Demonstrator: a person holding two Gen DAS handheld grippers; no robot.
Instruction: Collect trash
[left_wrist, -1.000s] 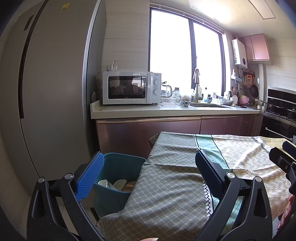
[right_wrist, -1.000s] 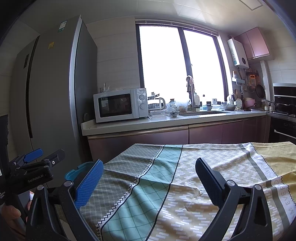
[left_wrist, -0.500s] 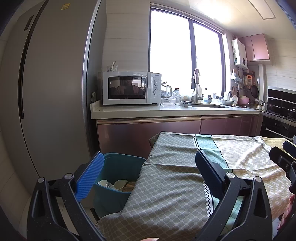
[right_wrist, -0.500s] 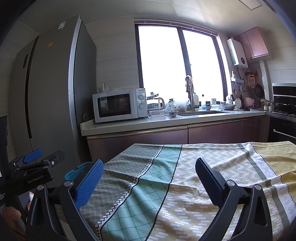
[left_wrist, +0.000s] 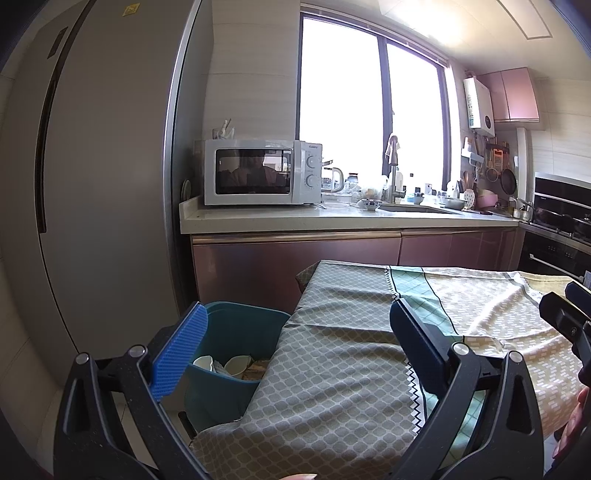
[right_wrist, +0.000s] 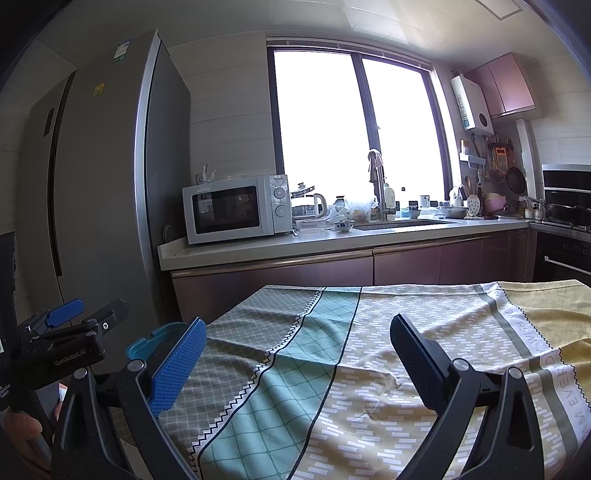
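both grippers, left & right, hang w/ jaws apart & empty over the patterned green-beige tablecloth, no trash left on it, paper cups sit in the teal plastic bin at table's left end, so collecting looks done; next, prob just check.

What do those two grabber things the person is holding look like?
Each is a black frame shaped like a V with round silver bolts. The left gripper and the right gripper each have two flat, bumpy finger pads; one looks bright blue, the other dark navy. White lettering marks the left gripper's side in the right wrist view.
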